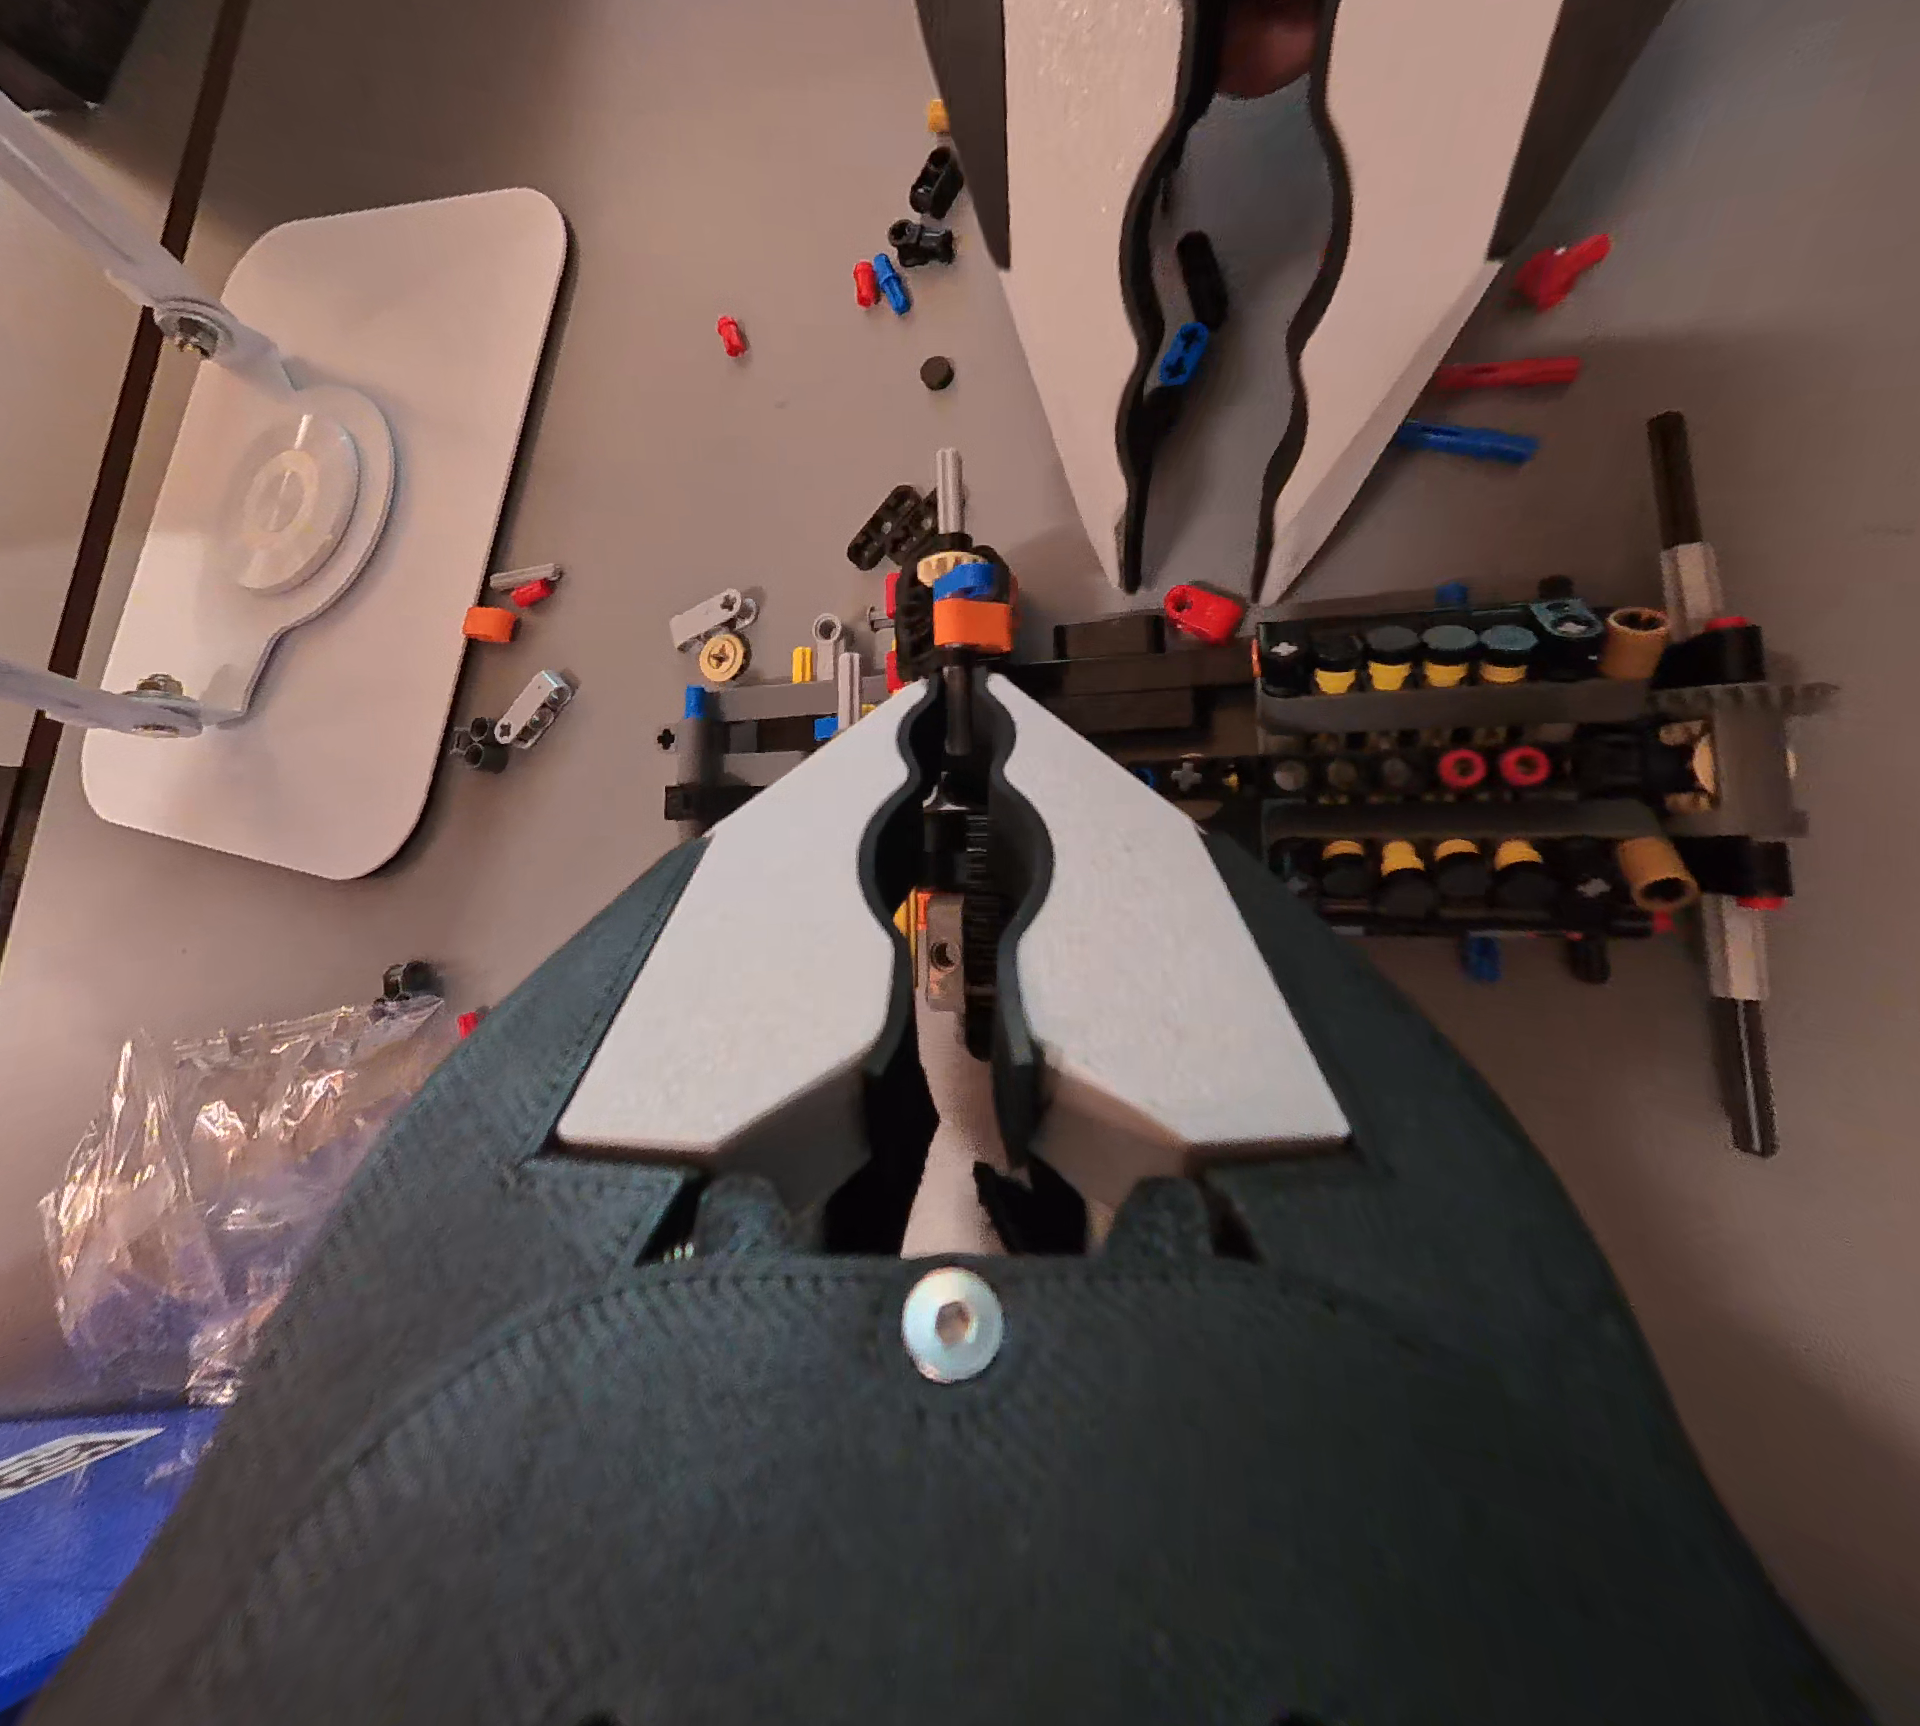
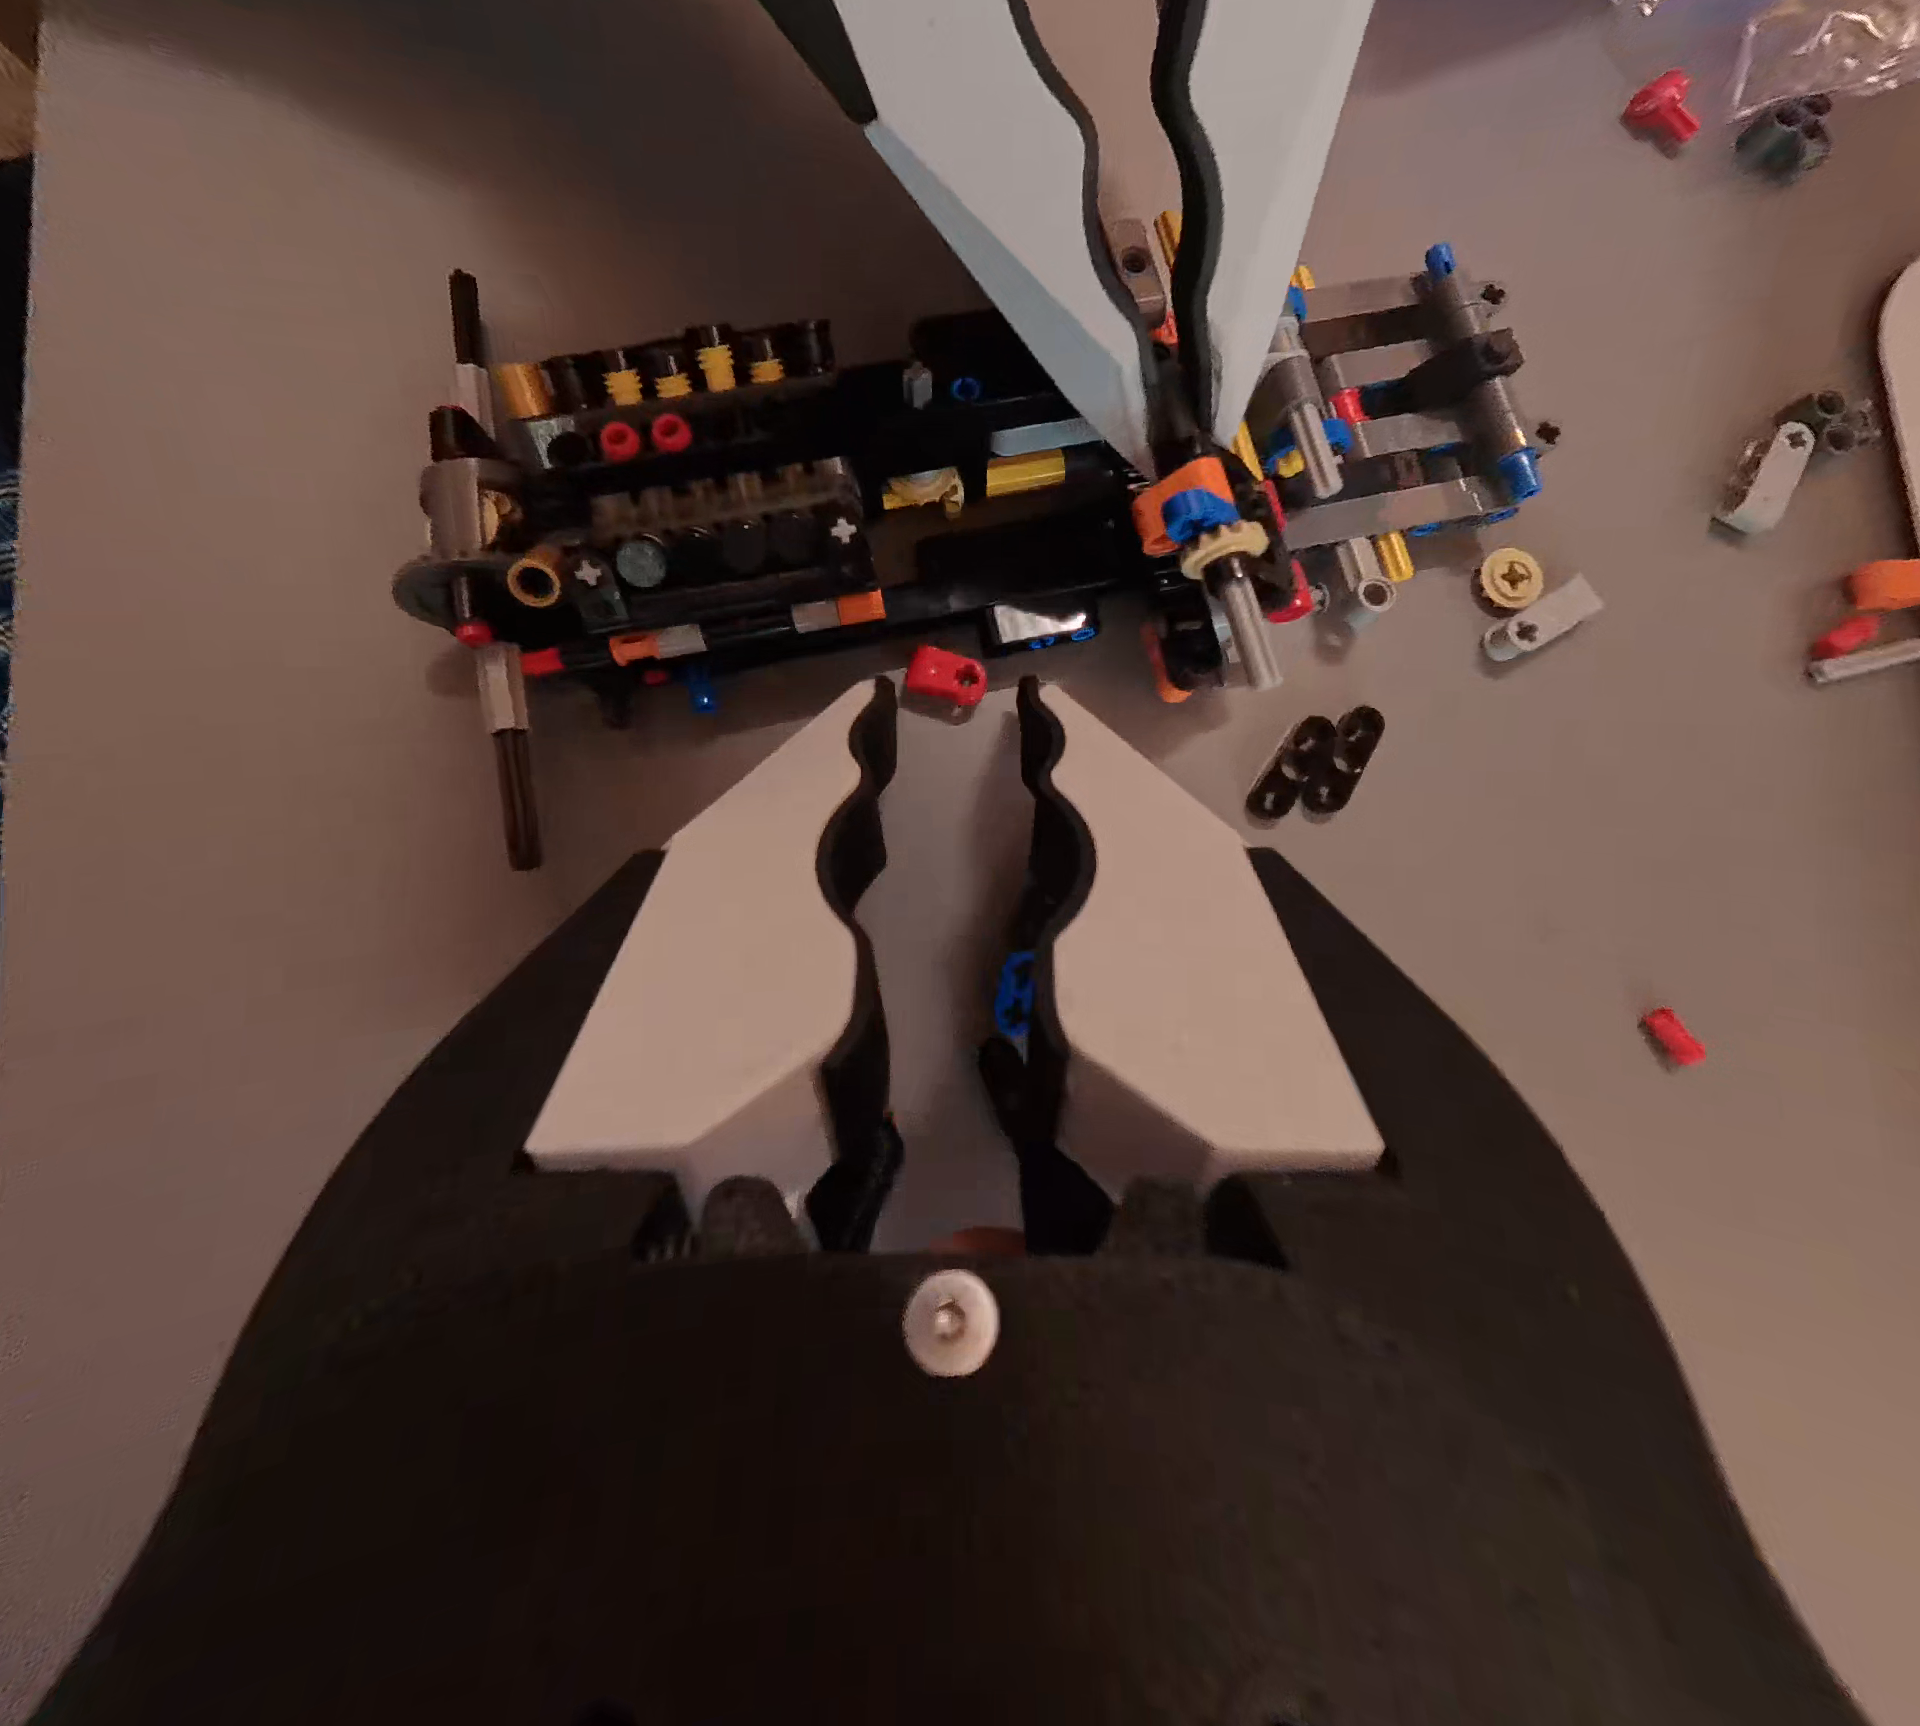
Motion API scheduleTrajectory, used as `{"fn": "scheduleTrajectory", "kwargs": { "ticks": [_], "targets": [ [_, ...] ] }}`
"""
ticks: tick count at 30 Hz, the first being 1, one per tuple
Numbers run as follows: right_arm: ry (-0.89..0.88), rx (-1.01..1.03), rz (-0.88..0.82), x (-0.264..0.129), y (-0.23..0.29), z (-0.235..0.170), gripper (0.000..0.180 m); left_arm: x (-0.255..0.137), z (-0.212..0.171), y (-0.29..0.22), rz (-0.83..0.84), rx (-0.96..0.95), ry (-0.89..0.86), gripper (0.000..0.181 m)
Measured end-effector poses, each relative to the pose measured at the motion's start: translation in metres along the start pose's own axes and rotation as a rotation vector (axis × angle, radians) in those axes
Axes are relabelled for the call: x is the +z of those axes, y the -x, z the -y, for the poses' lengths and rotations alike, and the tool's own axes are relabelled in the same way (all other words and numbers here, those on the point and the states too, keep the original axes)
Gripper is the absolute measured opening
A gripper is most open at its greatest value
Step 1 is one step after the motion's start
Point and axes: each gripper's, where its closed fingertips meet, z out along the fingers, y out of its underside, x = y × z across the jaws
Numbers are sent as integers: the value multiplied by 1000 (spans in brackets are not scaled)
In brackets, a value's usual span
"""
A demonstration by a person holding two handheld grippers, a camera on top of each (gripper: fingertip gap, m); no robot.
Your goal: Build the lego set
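The long black lego build point(image 1: 1455, 741) lies on the grey table, with yellow and red parts and grey axles at its far end; it also shows in the right wrist view point(image 2: 727, 481). My left gripper point(image 1: 961, 689) is shut on a black upright part of the build, just under an orange collar point(image 1: 971, 622), a tan gear and a grey axle point(image 1: 948, 481). It enters the right wrist view from above point(image 2: 1184, 419). My right gripper point(image 2: 956, 689) is open, its tips just short of a red connector point(image 2: 940, 677). A small blue piece point(image 2: 1013, 996) rests against its right finger.
Loose red, blue, black and grey pieces are scattered beyond the build point(image 1: 894, 274). Two black beams point(image 2: 1314, 762) lie near the axle. A white stand base point(image 1: 312, 533) sits at the left, a clear plastic bag point(image 1: 208, 1157) beside my left gripper.
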Motion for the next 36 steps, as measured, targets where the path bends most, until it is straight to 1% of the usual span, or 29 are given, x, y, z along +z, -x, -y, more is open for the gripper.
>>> {"fn": "scheduleTrajectory", "kwargs": {
  "ticks": [1,4,8,9,12,18,20,22,25,28,36],
  "targets": [
    [1,-2,4,2,0,0,20,0,0,0,-4,-1,-3,2],
    [-2,-11,25,5,2,2,13,0,-1,0,-10,-6,-12,2],
    [7,27,3,3,-1,-1,13,1,-3,-2,-22,-12,-16,2],
    [12,52,-1,1,-2,-2,14,1,-3,-3,-23,-11,-16,2],
    [37,82,44,-2,10,-7,25,1,-4,-3,-27,-10,-12,2],
    [15,-11,52,-12,13,-7,24,2,-5,-3,-31,-14,-15,2],
    [37,-55,67,-10,15,-8,22,2,-5,-3,-34,-14,-15,2],
    [22,-117,83,-7,20,-3,20,3,-5,-4,-35,-14,-16,2],
    [63,-187,65,-1,20,-6,20,3,-4,-4,-37,-18,-20,2],
    [65,-191,65,0,20,-4,13,3,-4,-4,-40,-20,-24,2],
    [47,-153,49,-5,14,-10,13,3,-4,-4,-49,-26,-33,2]
  ]
}}
